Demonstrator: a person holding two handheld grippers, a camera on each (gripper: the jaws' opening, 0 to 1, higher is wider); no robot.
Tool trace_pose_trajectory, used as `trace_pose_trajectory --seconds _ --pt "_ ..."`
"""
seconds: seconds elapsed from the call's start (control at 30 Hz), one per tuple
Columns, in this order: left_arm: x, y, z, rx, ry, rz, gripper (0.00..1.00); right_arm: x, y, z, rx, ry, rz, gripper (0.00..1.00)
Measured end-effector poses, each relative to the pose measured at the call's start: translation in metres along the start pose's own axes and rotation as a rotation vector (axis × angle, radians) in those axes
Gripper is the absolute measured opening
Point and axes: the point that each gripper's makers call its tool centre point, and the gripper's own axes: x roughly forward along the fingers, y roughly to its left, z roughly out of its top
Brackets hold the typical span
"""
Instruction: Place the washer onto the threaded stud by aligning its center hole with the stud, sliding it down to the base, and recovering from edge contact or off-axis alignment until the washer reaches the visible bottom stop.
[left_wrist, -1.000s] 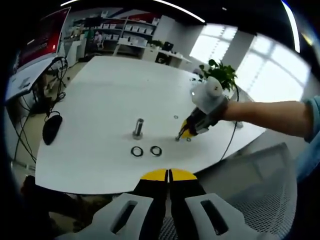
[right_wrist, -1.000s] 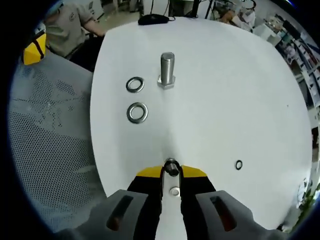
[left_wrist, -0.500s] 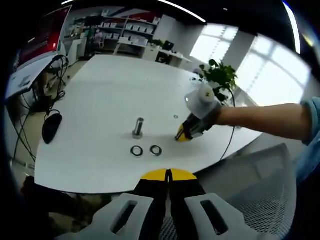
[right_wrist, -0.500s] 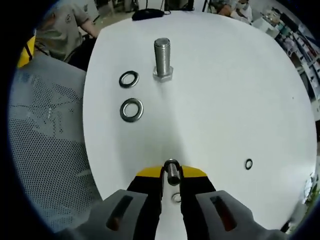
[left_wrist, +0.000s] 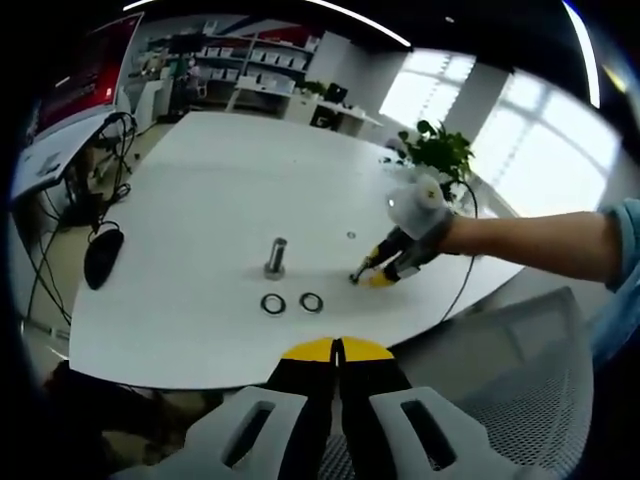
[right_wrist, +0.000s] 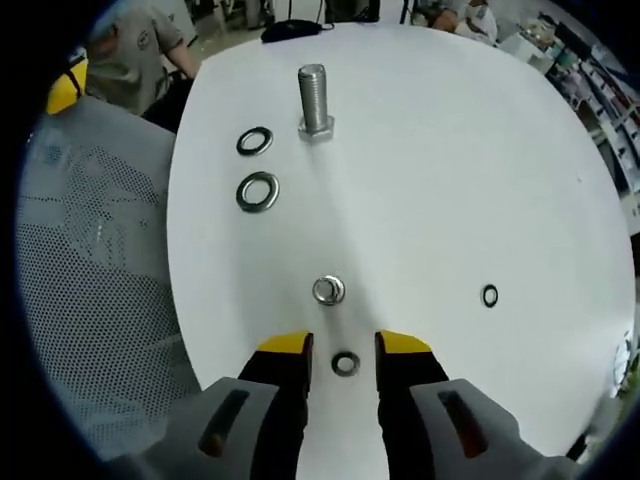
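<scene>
The threaded stud (left_wrist: 276, 257) stands upright on its hex base on the white table (left_wrist: 220, 180). Two steel washers (left_wrist: 273, 303) (left_wrist: 311, 300) lie flat just in front of it. In the right gripper view the stud (right_wrist: 314, 100) is at the top, with the washers (right_wrist: 254, 141) (right_wrist: 258, 191) to its left. My right gripper (right_wrist: 345, 348) is open low over the table. A small washer (right_wrist: 345, 363) lies between its jaws, and a small silver bolt (right_wrist: 328, 290) stands free just ahead. My left gripper (left_wrist: 337, 350) is shut on nothing, back from the table's near edge. It sees the right gripper (left_wrist: 375, 270) right of the stud.
A tiny ring (right_wrist: 489, 295) lies on the table to the right. A black mouse (left_wrist: 104, 255) sits at the left edge, with cables beyond it. A potted plant (left_wrist: 440, 150) stands at the far side. A mesh chair (right_wrist: 90, 260) borders the table, with a seated person (right_wrist: 130, 55) behind it.
My right gripper was shut on the small silver bolt; its jaws have opened and the bolt now stands on the table ahead of them. The left gripper has not moved.
</scene>
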Motion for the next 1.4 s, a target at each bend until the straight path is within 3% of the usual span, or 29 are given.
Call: trace_pose_trajectory --seconds 0.2,0.4,0.6,0.73,0.87,1.2,1.4 --pt "0.0 0.0 0.0 0.001 -0.001 -0.001 0.0 0.0 0.001 -0.014 0.006 0.012 0.013 0.25" --pt "0.0 0.0 0.0 0.0 -0.001 0.0 0.0 0.002 0.004 -0.017 -0.021 0.03 0.012 0.25" --pt "0.0 0.0 0.0 -0.003 -0.002 0.003 0.0 0.004 0.001 -0.014 0.014 0.046 0.007 0.24" --pt "0.0 0.0 0.0 -0.003 0.0 0.004 0.0 0.004 0.001 -0.016 -0.034 0.087 0.009 0.22" --pt "0.0 0.0 0.0 -0.004 0.001 0.004 0.0 0.004 -0.005 -0.015 -0.03 0.084 -0.008 0.14" --pt "0.0 0.001 0.0 -0.004 0.001 0.004 0.0 0.005 -0.002 -0.015 -0.056 0.1 -0.026 0.14" --pt "0.0 0.0 0.0 -0.005 0.003 0.005 0.0 0.005 0.001 -0.013 -0.133 0.123 -0.07 0.14"
